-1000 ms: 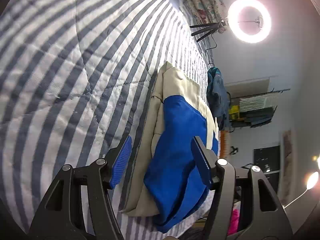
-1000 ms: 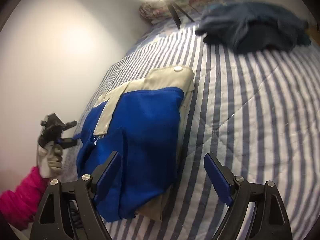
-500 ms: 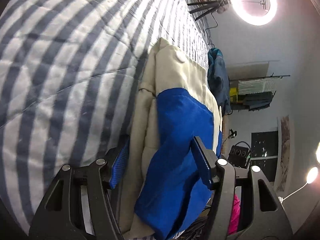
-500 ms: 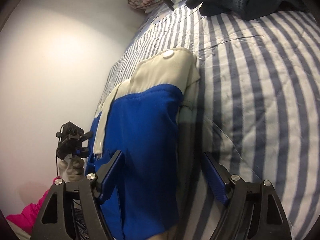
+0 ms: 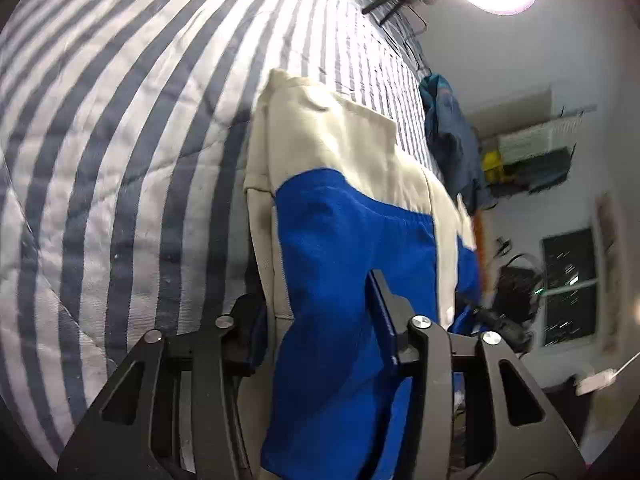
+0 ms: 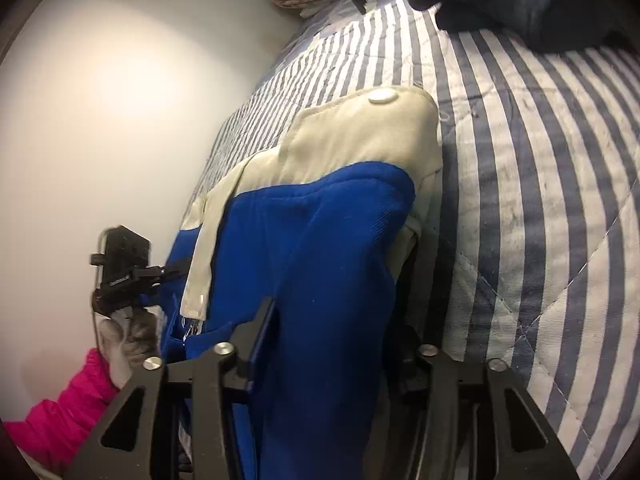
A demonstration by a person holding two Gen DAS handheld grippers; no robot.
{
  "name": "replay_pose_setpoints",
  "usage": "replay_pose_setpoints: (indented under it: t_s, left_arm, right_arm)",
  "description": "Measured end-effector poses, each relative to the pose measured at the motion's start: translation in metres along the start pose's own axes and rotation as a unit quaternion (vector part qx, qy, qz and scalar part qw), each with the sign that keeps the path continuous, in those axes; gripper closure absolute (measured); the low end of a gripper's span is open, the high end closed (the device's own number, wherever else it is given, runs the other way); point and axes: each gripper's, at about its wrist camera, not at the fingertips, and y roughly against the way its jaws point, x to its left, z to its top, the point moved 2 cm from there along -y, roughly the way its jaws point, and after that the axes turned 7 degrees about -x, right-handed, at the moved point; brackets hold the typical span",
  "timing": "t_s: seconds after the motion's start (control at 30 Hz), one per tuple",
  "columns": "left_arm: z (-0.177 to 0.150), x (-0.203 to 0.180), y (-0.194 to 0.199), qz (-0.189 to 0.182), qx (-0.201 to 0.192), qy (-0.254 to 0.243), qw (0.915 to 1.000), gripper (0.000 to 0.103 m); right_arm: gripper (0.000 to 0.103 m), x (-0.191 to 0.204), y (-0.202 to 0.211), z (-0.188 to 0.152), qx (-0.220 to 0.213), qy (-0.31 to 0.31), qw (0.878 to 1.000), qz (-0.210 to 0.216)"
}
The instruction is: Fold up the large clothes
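Garment: your blue-and-cream jacket [image 5: 352, 248] lies folded on the striped bedspread [image 5: 120, 152], near edge toward you.
Left gripper [image 5: 320, 312]: fingers straddle the near edge, narrowed onto the cloth; appears to be pinching it.
Right gripper [image 6: 340, 332]: likewise pinching its own portion of that edge.
Step, as judged: lifting the near edge for another fold.
Advice: catch every layer; raise both grippers level; carry toward the cream collar [image 6: 372, 128].
Risk: inner layers slipping.
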Motion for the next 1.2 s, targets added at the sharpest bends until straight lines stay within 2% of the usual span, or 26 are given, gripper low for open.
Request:
replay_pose_setpoints:
  t_s: [0.1, 0.2, 0.43, 0.6, 0.87, 1.2]
  left_arm:
    - [-0.001, -0.018, 0.003, 0.026, -0.006, -0.045, 0.9986, 0.066]
    - [-0.003, -0.029, 0.006, 0.036, -0.015, -0.062, 0.9973, 0.070]
    - [-0.004, -0.057, 0.010, 0.045, -0.031, -0.090, 0.9944, 0.077]
    - [-0.004, -0.075, 0.016, 0.037, -0.043, -0.100, 0.9933, 0.080]
    - [-0.009, -0.118, 0.011, 0.014, -0.050, -0.137, 0.9892, 0.081]
    - [0.004, -0.173, -0.029, -0.022, -0.042, -0.176, 0.9833, 0.081]
  right_arm:
    - [0.069, 0.018, 0.004, 0.001, -0.005, 0.031, 0.999, -0.027]
    - [0.074, 0.038, 0.004, 0.002, -0.008, 0.057, 0.997, -0.053]
    - [0.078, 0.083, 0.009, 0.000, -0.012, 0.130, 0.985, -0.110]
    - [0.080, 0.092, 0.028, 0.003, -0.023, 0.154, 0.980, -0.127]
    - [0.081, 0.090, 0.073, 0.015, -0.060, 0.175, 0.972, -0.145]
    - [0.081, 0.062, 0.128, 0.036, -0.088, 0.172, 0.965, -0.178]
